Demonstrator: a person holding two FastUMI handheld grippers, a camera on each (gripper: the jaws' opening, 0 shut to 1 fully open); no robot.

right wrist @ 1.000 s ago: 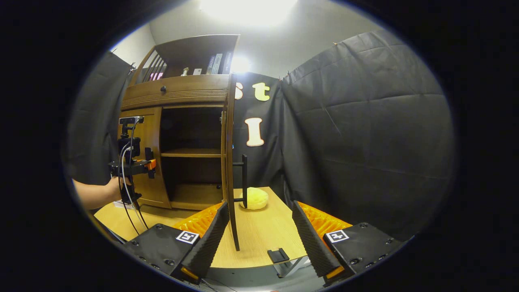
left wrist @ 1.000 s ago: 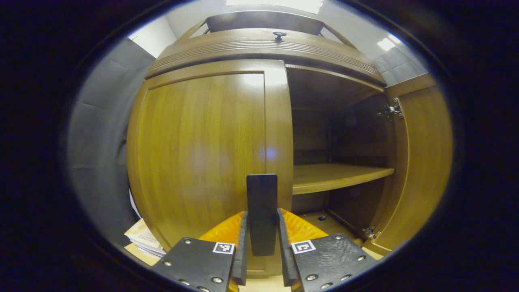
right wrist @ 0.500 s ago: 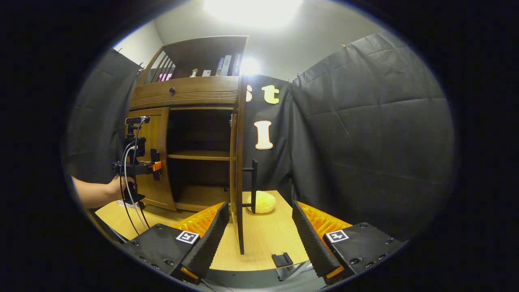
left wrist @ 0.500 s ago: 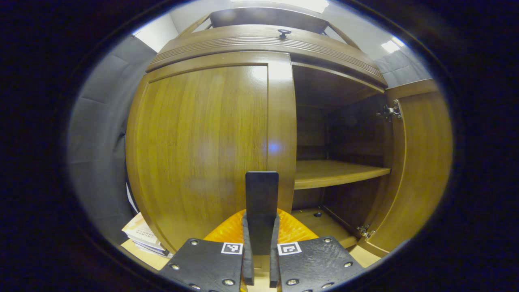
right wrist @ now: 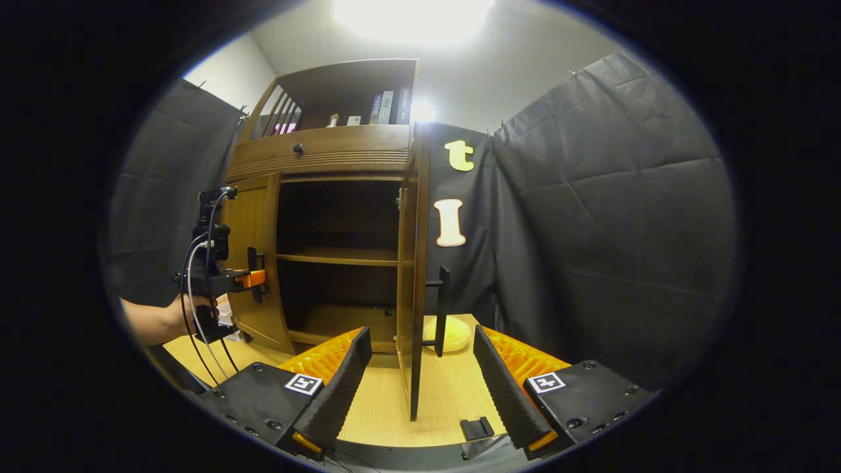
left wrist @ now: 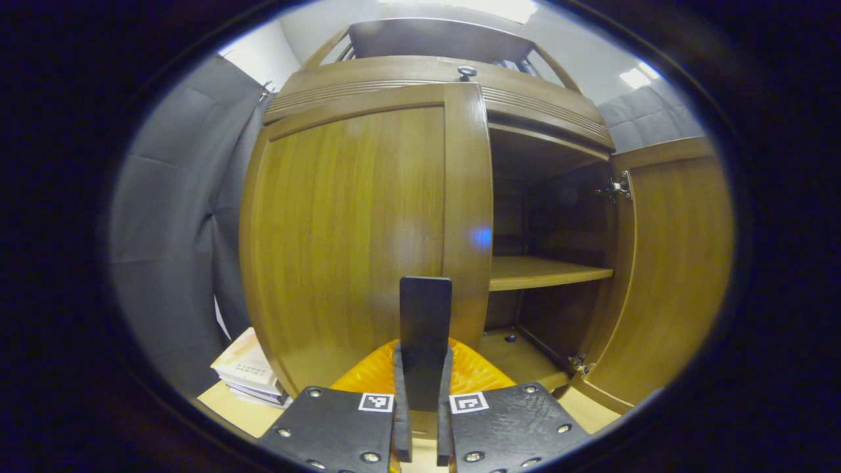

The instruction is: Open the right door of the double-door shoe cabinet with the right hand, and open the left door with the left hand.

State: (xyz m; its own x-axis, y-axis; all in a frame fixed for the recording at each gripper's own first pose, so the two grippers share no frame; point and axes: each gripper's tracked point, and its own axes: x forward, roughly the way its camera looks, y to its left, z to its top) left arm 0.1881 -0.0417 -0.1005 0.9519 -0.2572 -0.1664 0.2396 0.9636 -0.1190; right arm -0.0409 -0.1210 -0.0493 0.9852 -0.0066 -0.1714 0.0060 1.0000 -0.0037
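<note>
Where the left gripper view looks ahead, the left tongs (left wrist: 420,420) are clamped on the flat dark handle (left wrist: 425,328) of the glossy wooden left door (left wrist: 355,230). Seen in the right gripper view, the right tongs (right wrist: 420,381) are spread wide, empty, flanking the swung-out right door (right wrist: 412,289).

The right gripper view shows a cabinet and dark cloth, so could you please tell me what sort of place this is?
Probably a staged recording booth, not a lived-in room: black cloth walls hang around a wooden shoe cabinet that stands on a table, and a person's hand works a hand-held gripper.
</note>
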